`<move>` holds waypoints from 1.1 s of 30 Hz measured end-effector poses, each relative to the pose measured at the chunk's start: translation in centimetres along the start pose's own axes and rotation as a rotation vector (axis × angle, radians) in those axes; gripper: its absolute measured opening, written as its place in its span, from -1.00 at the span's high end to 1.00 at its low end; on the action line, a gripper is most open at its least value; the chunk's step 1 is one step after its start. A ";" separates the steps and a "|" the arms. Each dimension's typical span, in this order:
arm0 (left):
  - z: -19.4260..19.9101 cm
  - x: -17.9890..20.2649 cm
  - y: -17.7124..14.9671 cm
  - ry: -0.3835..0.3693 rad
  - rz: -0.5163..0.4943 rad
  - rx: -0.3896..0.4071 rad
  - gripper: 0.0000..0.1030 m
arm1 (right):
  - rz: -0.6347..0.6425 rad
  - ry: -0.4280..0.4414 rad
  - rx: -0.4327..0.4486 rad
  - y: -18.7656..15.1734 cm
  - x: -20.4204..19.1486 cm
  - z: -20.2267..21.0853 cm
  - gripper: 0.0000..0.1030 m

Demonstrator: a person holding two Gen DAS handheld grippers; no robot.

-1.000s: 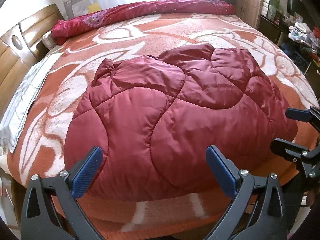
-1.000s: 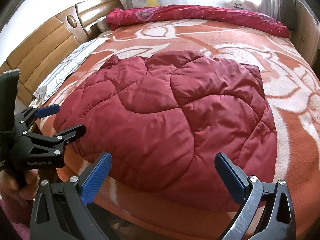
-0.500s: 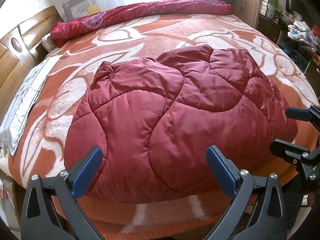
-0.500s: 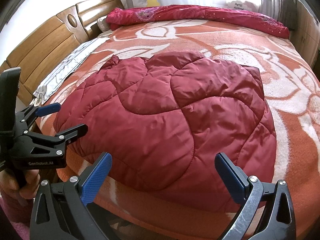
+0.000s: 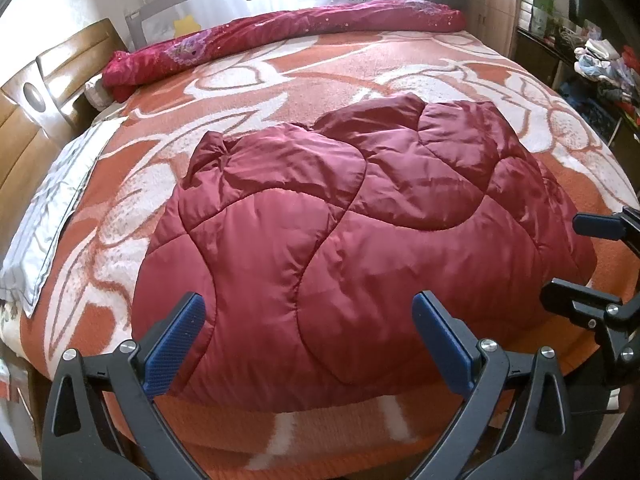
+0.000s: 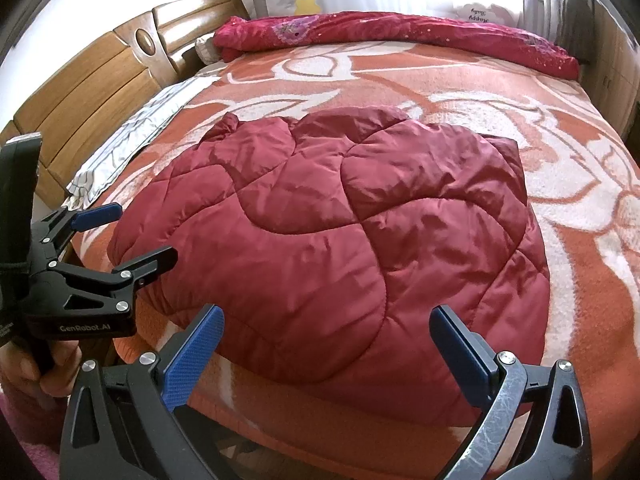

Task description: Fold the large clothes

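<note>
Ahead of both grippers, on blanket: quilted coat. Behind it, rolled duvet. Far left, headboard.

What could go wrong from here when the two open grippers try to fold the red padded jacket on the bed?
1. The quilted jacket looks thick and glossy, so a shallow pinch by the left gripper or right gripper may slip.
2. Its near hem lies close to the bed edge; a pull toward the person could drag it off.
3. A gripper may also catch the orange blanket.
</note>
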State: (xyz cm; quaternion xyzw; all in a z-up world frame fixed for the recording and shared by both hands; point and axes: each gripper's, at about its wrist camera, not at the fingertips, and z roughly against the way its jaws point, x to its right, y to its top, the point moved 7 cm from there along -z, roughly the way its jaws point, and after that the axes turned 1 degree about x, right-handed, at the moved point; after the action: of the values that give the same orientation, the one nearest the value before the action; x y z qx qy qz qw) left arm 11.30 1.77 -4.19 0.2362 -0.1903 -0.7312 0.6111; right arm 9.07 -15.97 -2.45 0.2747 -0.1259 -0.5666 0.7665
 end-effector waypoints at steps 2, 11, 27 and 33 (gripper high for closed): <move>0.0 0.0 0.0 -0.004 0.001 0.000 -1.00 | -0.001 0.000 0.000 0.1 0.1 0.1 -1.00; 0.0 0.0 0.0 -0.002 0.000 0.000 -1.00 | 0.000 -0.001 0.000 0.0 0.2 0.1 -1.00; 0.0 0.1 0.2 0.000 -0.001 0.004 -1.00 | 0.001 -0.001 0.001 0.0 0.1 0.2 -1.00; 0.1 0.1 0.3 -0.002 -0.001 0.006 -1.00 | 0.001 -0.002 0.003 0.1 0.3 0.5 -1.00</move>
State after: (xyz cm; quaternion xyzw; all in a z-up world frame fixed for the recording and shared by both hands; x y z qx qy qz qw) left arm 11.44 1.66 -3.93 0.2374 -0.1930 -0.7310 0.6099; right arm 9.05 -16.37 -2.04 0.2752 -0.1278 -0.5662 0.7664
